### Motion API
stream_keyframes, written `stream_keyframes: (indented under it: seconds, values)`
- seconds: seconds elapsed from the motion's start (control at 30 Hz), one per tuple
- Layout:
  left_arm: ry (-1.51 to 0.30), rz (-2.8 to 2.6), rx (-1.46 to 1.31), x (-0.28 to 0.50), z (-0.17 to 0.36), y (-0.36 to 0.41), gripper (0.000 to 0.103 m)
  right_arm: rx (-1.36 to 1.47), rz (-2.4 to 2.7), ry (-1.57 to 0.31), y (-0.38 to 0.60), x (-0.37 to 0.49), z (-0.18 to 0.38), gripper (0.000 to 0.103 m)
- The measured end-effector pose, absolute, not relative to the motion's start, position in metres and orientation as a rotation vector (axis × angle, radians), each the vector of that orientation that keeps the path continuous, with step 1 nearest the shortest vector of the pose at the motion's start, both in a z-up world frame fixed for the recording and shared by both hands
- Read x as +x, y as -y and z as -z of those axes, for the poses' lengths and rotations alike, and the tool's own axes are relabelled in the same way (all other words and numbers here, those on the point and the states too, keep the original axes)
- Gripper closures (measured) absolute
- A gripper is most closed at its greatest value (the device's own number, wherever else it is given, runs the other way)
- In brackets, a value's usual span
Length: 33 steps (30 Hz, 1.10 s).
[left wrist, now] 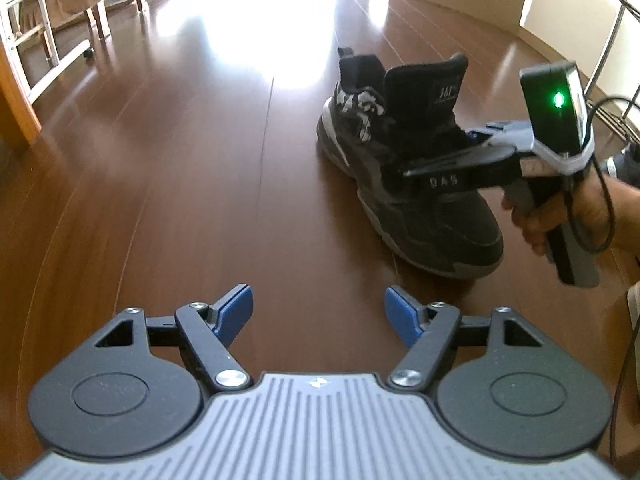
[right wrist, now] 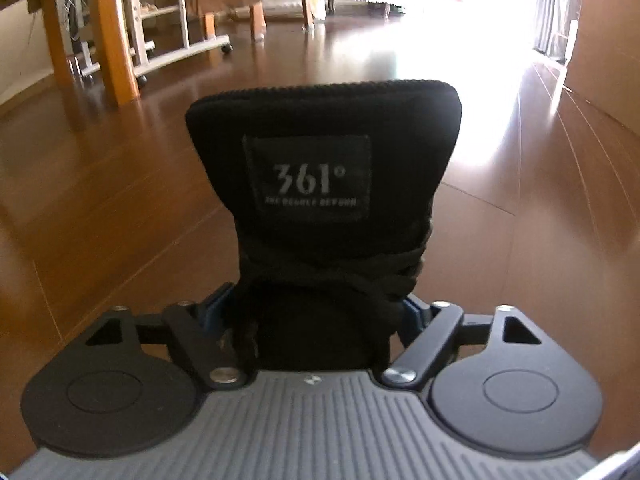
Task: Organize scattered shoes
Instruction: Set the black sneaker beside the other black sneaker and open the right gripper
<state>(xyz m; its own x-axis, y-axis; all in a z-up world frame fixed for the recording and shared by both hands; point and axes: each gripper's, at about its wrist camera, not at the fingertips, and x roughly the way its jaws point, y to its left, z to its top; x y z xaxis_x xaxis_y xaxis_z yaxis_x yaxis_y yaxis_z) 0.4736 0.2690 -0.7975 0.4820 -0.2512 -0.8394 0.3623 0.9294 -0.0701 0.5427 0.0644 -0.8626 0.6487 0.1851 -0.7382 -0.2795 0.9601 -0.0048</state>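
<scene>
On a polished wooden floor (left wrist: 168, 184), the left tool (left wrist: 318, 304) hovers with its blue pads (left wrist: 236, 308) well apart and nothing between them, pointed down at bare boards just left of a black high-top sneaker (left wrist: 404, 160). The sneaker stands upright on its sole, its toe toward the left-wrist camera and its tall tongue, labelled "361°" (right wrist: 306, 178), raised. To the right, a hand (left wrist: 560, 216) steers the right tool (right wrist: 316, 312) over the laced throat of the shoe; its jaws straddle the tongue base and laces, and from the right wrist view they appear to press on both sides, though the pads are mostly buried behind black fabric and actual contact is hard to confirm. The step in hand looks like securing this shoe for a carry; next would call for a firm squeeze and a level lift toward wherever shoes are kept. Another dark shoe (left wrist: 624, 164) is cut off at the right edge; no rack or mate is plainly visible.
</scene>
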Motion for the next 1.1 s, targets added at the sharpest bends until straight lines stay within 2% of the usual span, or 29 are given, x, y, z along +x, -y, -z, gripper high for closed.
stream_keyframes:
  seconds: [0.07,0.27,0.67,0.9,0.97,1.03,1.1]
  values:
    - [-1.003,0.380,0.133,0.468,0.796,-0.267,0.029,-0.108,-0.273,-0.830,-0.056,0.536,0.857,0.033]
    - [-1.004,0.398,0.145,0.463,0.790,-0.240,0.029,-0.074,-0.201,-0.820,0.004,0.513,0.848,0.034]
    - [-0.946,0.576,0.262,0.468,0.766,-0.119,0.029,-0.019,0.174,-0.843,0.232,0.418,0.836,0.033]
    - [-0.894,0.681,0.374,0.460,0.749,-0.046,0.028,0.160,0.254,-0.830,0.297,0.373,0.852,0.032]
    - [-0.876,0.699,0.409,0.457,0.743,-0.027,0.028,0.115,0.250,-0.818,0.296,0.366,0.854,0.032]
    - [-0.873,0.706,0.418,0.456,0.740,-0.017,0.028,0.120,0.237,-0.816,0.299,0.364,0.856,0.026]
    - [-0.875,0.714,0.426,0.453,0.737,-0.006,0.028,0.129,0.224,-0.847,0.304,0.365,0.856,0.025]
